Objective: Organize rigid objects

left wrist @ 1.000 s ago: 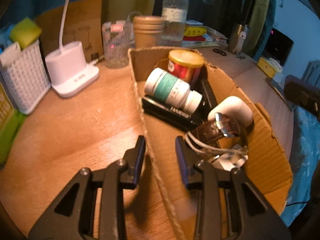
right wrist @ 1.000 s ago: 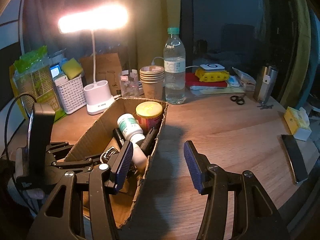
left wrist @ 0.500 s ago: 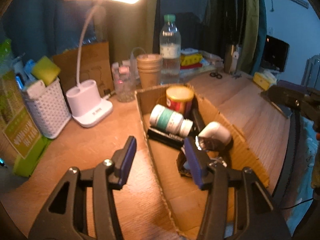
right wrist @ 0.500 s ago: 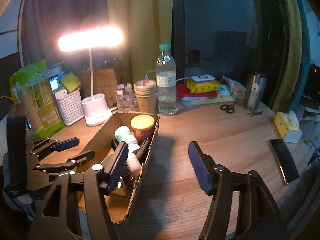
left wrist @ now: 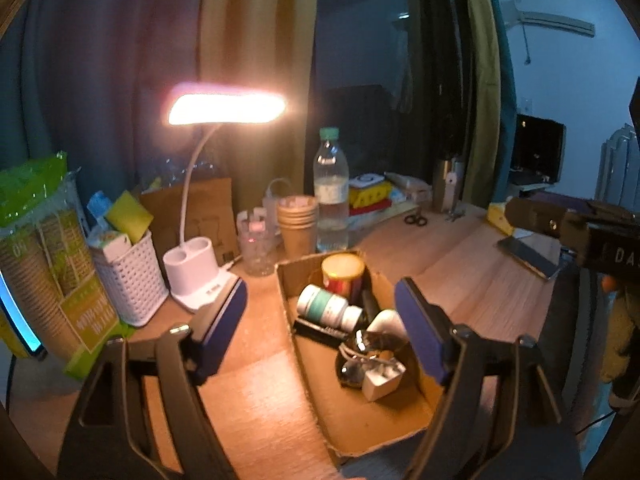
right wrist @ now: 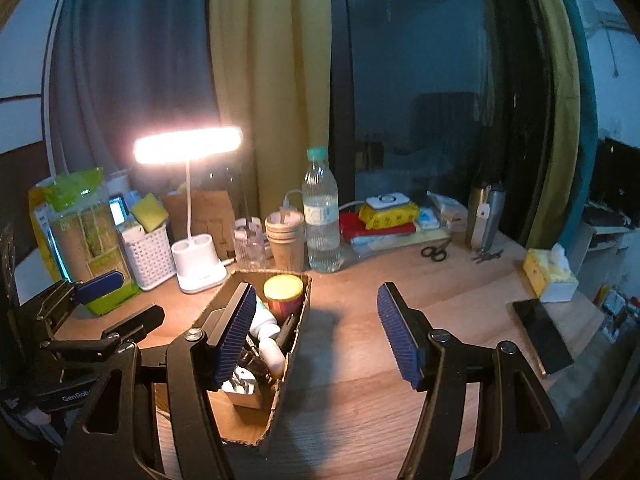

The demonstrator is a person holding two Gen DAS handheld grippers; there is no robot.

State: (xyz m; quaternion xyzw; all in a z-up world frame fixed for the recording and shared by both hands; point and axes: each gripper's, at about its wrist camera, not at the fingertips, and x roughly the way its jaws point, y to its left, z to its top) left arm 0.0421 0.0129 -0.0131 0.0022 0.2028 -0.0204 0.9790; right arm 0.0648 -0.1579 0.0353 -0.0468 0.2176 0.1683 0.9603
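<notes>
Cardboard box (left wrist: 344, 428) sits on the wooden desk (left wrist: 264, 400) a bit in from the near edge, long side running away toward the back edge, and all the rigid stuff is already inside it. At the far end of the box there's a red jar with a yellow lid (left wrist: 342, 277), then a white pill bottle with a teal label (left wrist: 325, 307) lying on its side over a flat black case (left wrist: 320, 330), and a white rounded thing (left wrist: 386, 320) against the right wall. Nearer the front is a shiny metal bit with cord (left wrist: 370, 362) that I can't quite identify. Left gripper (left wrist: 320, 336) has its jaws wide apart with nothing between the pads, and they've just been opening up; it hangs above the box. Right gripper (right wrist: 316, 336) is also spread open and holding nothing, with its left finger over the box's right wall and the other over bare desk. Lit desk lamp (left wrist: 200, 280), white basket (left wrist: 132, 280), paper cups (left wrist: 298, 228) and water bottle (left wrist: 330, 196) line the back edge.
</notes>
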